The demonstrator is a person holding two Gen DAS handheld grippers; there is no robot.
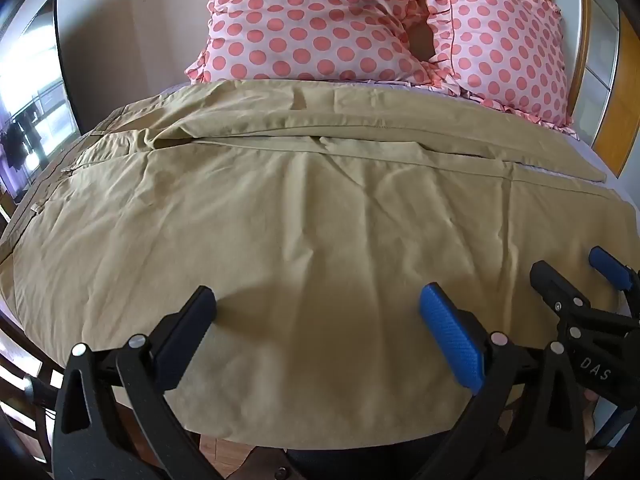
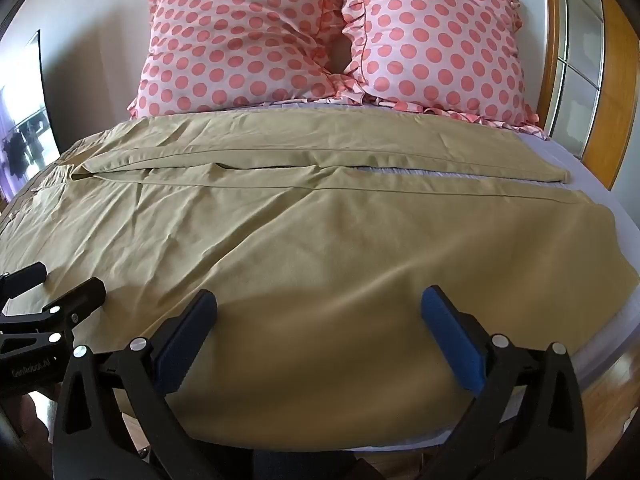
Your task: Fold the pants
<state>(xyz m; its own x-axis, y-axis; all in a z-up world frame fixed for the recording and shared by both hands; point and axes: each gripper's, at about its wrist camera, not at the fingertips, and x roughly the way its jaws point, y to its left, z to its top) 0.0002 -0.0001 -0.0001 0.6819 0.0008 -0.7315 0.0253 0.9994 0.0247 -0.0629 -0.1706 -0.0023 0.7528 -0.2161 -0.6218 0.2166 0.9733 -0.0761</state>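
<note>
Khaki cotton pants (image 1: 304,208) lie spread flat across the bed (image 2: 624,204), which wears a pale lilac sheet; the waistband with its belt loops sits at the left edge, and the two legs run out to the right. The far leg lies close under the pillows, the near leg covers most of the near half of the mattress, and a narrow strip of sheet shows between them toward the hems on the right. The cloth is lightly creased, with folds fanning out from the crotch. Two pink pillows with coral polka dots and ruffled edges (image 2: 332,36) lean side by side against the far wall, touching each other. The left tool (image 1: 318,308), black with one blue-padded finger, hangs just above the near edge of the near leg with its fingers spread wide and nothing between them. The right tool (image 2: 318,308) is released in the same way, fingers wide apart over the same near edge, further to the right. In each wrist view the other tool shows at the side, close alongside. A wooden-framed wardrobe with frosted panels (image 2: 576,64) stands to the right of the bed, and a bright window (image 1: 28,92) lies off to the left.
</note>
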